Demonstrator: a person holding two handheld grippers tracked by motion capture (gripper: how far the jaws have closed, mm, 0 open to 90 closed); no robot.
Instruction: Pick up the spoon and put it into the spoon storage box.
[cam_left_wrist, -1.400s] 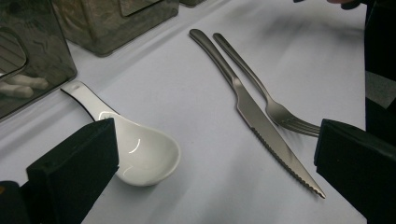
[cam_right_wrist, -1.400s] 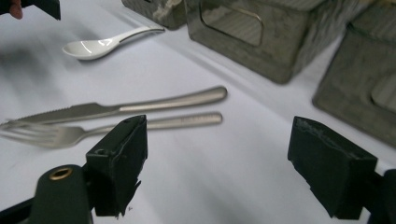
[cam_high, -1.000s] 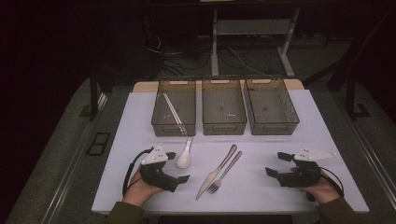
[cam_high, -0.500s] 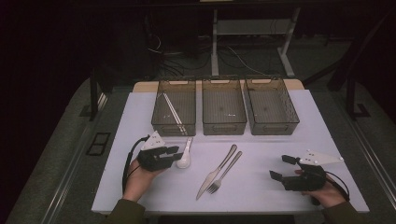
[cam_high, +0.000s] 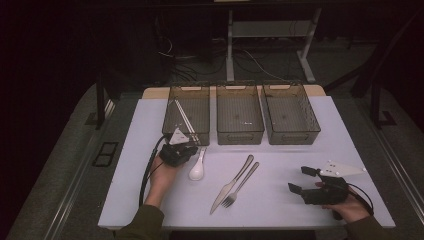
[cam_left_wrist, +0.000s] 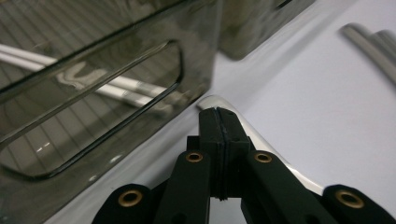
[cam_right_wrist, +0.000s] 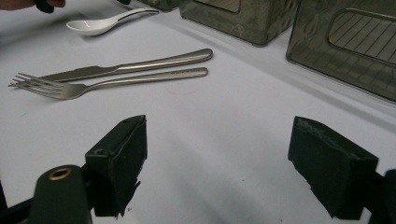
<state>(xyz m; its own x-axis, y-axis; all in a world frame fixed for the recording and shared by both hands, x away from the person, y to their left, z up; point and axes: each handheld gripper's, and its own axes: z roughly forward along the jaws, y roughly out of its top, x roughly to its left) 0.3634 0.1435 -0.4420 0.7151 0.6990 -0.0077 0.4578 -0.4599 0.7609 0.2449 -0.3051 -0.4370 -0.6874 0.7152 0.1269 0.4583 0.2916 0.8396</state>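
White worktop (cam_high: 300, 150): spoon (cam_high: 196, 170) just left of fork (cam_high: 240, 186), my left gripper (cam_left_wrist: 219, 123) pressed together over its handle; my right gripper (cam_right_wrist: 219, 170) spread apart, right of fork.

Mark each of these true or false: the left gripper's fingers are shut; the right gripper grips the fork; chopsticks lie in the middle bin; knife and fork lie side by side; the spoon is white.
1. Left gripper fingers are shut: true, over the spoon handle.
2. Right gripper grips the fork: false, it is open and empty.
3. Chopsticks lie in the middle bin: false, they lie in the left bin.
4. Knife and fork lie side by side: true.
5. Spoon is white: true.
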